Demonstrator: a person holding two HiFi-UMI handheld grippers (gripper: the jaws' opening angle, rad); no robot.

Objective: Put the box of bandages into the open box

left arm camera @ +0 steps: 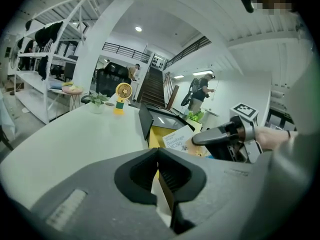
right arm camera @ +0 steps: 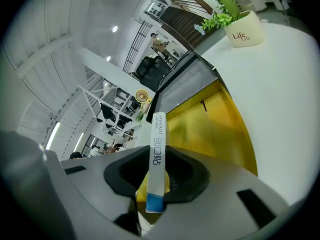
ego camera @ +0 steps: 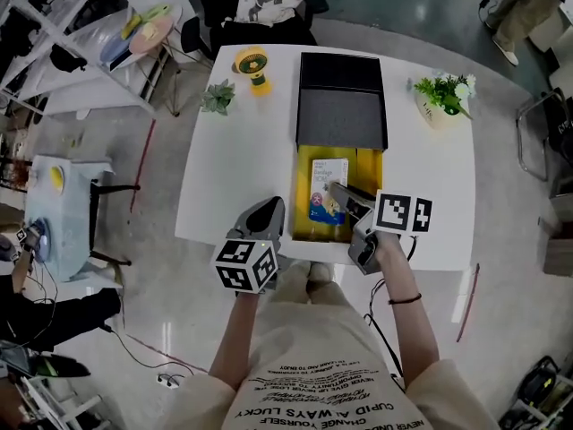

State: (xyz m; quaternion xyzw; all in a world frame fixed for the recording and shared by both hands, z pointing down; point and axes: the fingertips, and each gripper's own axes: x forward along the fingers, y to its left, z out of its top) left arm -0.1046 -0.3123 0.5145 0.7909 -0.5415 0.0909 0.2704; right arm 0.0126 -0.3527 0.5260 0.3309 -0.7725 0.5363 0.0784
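Box of bandages (right arm camera: pixel 158 149) pinched in fingers of right gripper (right arm camera: pixel 156 178) over open box (ego camera: pixel 371 174); left gripper (left arm camera: pixel 158 156) fingers together, empty.

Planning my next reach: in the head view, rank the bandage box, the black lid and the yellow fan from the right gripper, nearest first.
1. The bandage box, in the right gripper jaws.
2. The black lid, straight beyond.
3. The yellow fan, far edge, leftward.

bandage box (ego camera: pixel 328 186): white, blue | open box (ego camera: pixel 370 176): yellow | lid (ego camera: pixel 341 106): seemingly black
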